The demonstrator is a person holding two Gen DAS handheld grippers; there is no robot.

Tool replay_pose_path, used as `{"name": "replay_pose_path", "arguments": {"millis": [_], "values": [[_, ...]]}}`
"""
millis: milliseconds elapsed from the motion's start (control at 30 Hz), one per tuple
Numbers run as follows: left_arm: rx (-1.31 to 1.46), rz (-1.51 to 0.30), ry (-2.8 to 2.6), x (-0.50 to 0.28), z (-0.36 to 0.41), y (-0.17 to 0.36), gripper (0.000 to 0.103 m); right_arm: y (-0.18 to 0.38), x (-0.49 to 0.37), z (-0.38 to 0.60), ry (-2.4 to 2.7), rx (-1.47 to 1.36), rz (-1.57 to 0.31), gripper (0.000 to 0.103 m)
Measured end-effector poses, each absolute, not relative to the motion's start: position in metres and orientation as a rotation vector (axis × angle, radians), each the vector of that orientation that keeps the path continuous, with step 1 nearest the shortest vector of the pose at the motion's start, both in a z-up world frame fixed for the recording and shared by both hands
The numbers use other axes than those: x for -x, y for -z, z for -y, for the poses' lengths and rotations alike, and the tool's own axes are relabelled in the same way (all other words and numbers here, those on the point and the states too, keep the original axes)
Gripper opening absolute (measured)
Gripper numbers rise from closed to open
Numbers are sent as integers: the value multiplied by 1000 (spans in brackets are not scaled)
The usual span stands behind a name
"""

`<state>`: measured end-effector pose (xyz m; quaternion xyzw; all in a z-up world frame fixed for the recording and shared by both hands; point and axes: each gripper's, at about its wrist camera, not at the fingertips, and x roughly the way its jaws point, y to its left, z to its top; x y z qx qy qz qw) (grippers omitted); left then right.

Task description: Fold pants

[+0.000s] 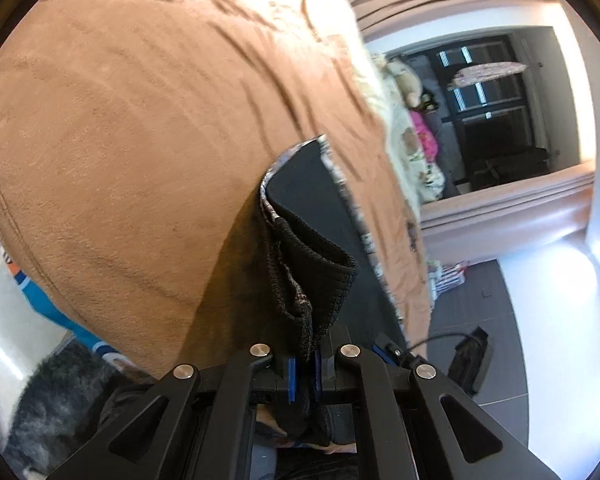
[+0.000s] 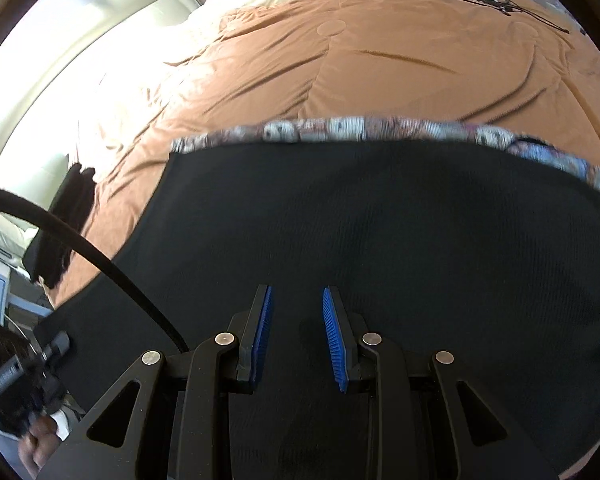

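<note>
No readable writing. Left gripper (image 1: 305, 364) clamps pants (image 1: 320, 264) hem; right gripper (image 2: 297, 320) part open, empty, above pants; blanket (image 2: 380, 68) bare beyond.

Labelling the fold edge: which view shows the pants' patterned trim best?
Right wrist view: the patterned trim runs almost the full width along the far edge of the black pants, unobstructed though slightly blurred. The left wrist view shows only thin slivers of it beside the bunched fabric clamped in the left tongs.
</note>
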<state>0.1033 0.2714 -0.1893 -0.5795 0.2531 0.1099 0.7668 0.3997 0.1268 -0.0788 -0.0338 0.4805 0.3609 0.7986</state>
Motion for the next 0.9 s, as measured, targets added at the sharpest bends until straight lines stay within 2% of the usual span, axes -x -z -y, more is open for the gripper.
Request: {"name": "replay_pose_path", "arguments": {"millis": [233,300,367,433,500,533,567,900], "values": [[1285,-584,-277,-102,-277,205,7,92,-384,-112,-763,45,-1061,24],[1292,-583,-287,-102,-279,208,13,92,-381,-109,-762,33,-1066,24],[1301,-580,-309,-99,-280,211,25,92,-379,-106,-762,27,-1067,24],[1311,-571,-322,-97,-282,215,27,93,-374,-104,-762,25,-1065,24],[1313,-572,-322,-98,-283,218,27,95,-368,-104,-765,29,-1064,24],[1310,-580,-323,-99,-283,218,20,96,-367,-104,-766,31,-1064,24],[1302,-584,-316,-101,-282,218,9,99,-363,-102,-765,30,-1061,24],[1167,-531,-201,-130,-269,148,8,103,-336,-81,-761,-12,-1029,24]]}}
